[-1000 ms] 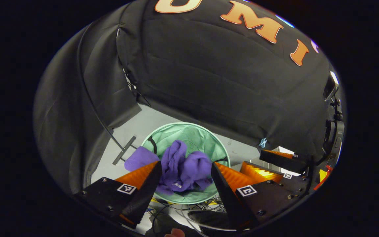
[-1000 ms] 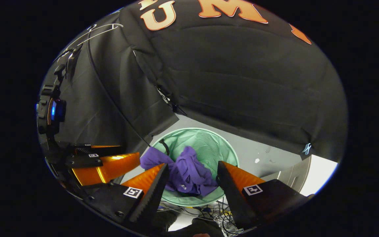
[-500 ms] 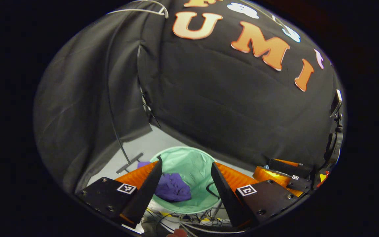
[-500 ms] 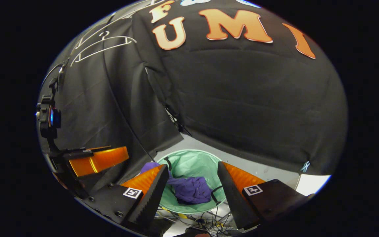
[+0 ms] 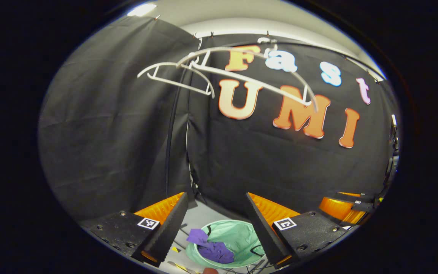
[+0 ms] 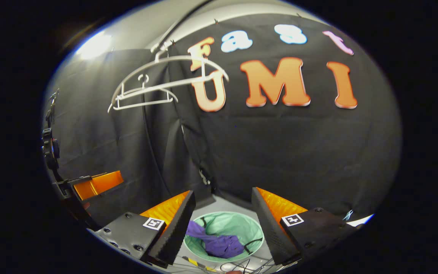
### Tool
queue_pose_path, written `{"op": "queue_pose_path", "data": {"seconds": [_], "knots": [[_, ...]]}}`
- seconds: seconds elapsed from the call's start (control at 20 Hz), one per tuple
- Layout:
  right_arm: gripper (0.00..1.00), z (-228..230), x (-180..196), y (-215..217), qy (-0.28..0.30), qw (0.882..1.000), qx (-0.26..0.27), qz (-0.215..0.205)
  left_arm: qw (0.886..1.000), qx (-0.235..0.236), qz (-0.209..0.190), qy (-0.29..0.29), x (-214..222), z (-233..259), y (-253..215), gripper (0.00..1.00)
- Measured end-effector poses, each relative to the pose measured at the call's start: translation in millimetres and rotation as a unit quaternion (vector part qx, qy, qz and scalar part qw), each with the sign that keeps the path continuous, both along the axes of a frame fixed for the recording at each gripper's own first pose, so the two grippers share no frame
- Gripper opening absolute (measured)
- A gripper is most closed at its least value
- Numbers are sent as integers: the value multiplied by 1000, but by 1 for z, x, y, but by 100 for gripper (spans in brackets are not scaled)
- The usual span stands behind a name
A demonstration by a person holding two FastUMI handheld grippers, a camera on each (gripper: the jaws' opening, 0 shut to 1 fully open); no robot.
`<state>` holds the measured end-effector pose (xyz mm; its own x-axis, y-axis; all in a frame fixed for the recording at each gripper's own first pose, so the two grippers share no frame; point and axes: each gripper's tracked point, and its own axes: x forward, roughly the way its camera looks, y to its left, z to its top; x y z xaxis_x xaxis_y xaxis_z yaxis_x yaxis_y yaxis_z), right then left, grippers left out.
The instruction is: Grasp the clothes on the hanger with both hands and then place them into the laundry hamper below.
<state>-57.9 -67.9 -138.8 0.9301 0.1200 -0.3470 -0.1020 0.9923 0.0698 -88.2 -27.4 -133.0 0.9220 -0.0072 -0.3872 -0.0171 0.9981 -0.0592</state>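
Purple clothes [image 6: 221, 243] in green hamper [image 6: 242, 224], one edge over rim; hanger [image 6: 146, 89] bare. Left gripper [image 5: 215, 224], right gripper [image 6: 222, 220]: wide, empty. Task apparently complete.

Two white hangers [image 6: 146, 89], bare, hanging one in front of the other. One green laundry hamper [image 6: 242, 226] on the floor. One purple garment [image 6: 219, 241] in the hamper. Two grippers: the left gripper [image 5: 215, 224] and the right gripper [image 6: 222, 222], each with two fingers spread apart. One bundle of cables [image 6: 238, 264] on the floor.
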Motion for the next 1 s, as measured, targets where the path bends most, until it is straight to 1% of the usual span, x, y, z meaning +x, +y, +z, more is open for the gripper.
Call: {"op": "queue_pose_path", "data": {"seconds": [0.05, 0.1, 0.15, 0.2, 0.3, 0.4, 0.6, 0.7, 0.75, 0.85, 0.9, 0.95, 1.0], "knots": [[96, 25, -15, 0, -22, 1000, -1, -5, 1000, -3, 0, -17, -8, 15, 2, 90], [100, 49, -34, -2, -45, 999, 0, -11, 999, -8, 1, -35, -18, 35, 5, 89], [89, 68, -54, -2, -67, 998, 2, -17, 999, -12, 3, -49, -29, 51, 8, 94], [88, 78, -76, 2, -85, 996, 2, -21, 998, -17, 6, -67, -39, 69, 13, 89], [88, 111, -118, 18, -113, 993, 1, -23, 995, -20, 4, -96, -66, 107, 23, 89], [88, 137, -150, 35, -130, 991, -2, -33, 994, -18, 0, -111, -96, 139, 28, 89], [88, 162, -213, 59, -150, 987, -11, -53, 991, -21, -18, -133, -150, 178, 44, 89], [100, 170, -238, 67, -157, 985, -20, -66, 989, -11, -22, -144, -170, 193, 53, 89], [100, 174, -247, 71, -161, 984, -24, -74, 988, -9, -25, -149, -178, 199, 54, 89], [88, 178, -267, 70, -167, 982, -28, -83, 987, -11, -37, -153, -187, 204, 51, 89], [88, 180, -282, 66, -172, 981, -32, -86, 987, -11, -44, -152, -189, 205, 49, 89], [96, 182, -289, 63, -176, 980, -35, -89, 987, -8, -48, -156, -192, 209, 49, 90], [88, 184, -294, 61, -178, 979, -37, -91, 985, -5, -51, -162, -193, 213, 48, 90]]}}
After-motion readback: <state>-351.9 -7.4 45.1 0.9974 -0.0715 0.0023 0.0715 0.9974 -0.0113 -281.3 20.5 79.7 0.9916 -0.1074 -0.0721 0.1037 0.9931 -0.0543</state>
